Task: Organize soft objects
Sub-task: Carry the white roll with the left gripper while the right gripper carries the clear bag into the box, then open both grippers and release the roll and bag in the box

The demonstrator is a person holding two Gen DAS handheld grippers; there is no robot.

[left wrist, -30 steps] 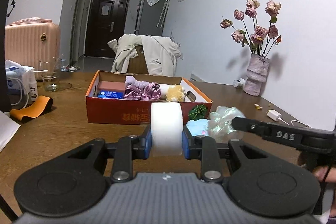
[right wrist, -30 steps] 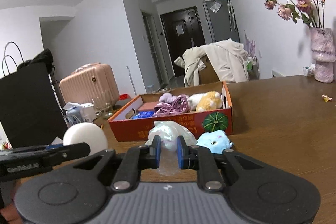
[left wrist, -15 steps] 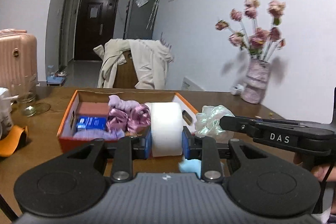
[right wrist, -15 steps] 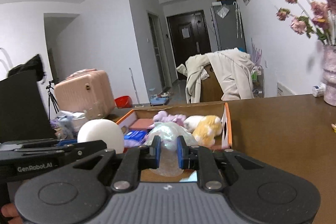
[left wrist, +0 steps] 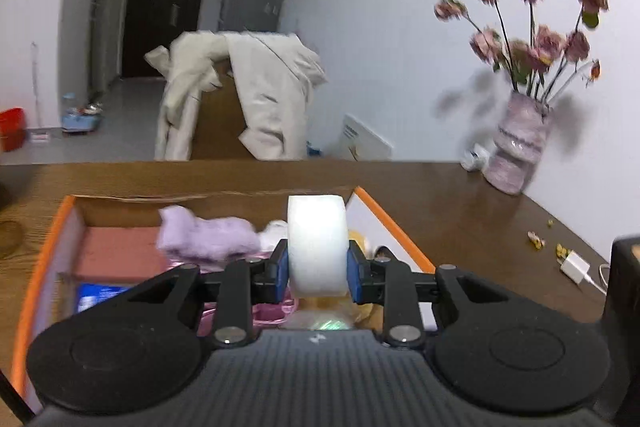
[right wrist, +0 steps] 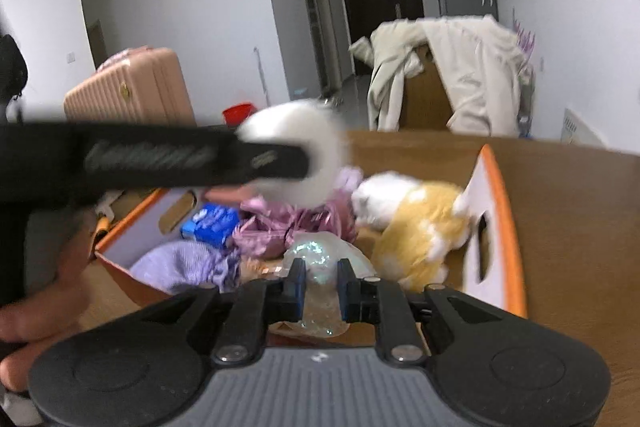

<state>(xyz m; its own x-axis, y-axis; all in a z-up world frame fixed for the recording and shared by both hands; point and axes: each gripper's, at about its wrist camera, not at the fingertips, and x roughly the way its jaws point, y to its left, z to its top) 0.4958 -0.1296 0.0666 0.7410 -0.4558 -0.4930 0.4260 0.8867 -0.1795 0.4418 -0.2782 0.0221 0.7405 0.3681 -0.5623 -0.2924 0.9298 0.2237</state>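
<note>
Over the box (left wrist: 400, 227) I have the left gripper (left wrist: 317, 263) clamped on a white foam puck (left wrist: 316, 243) and the right gripper (right wrist: 321, 283) pinching a crinkly clear pouch (right wrist: 316, 255) — both look light and squashy, best held mid-body, gently.

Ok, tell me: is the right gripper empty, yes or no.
No: the right gripper is shut on a clear, shimmery soft bag, held above the orange box.
</note>
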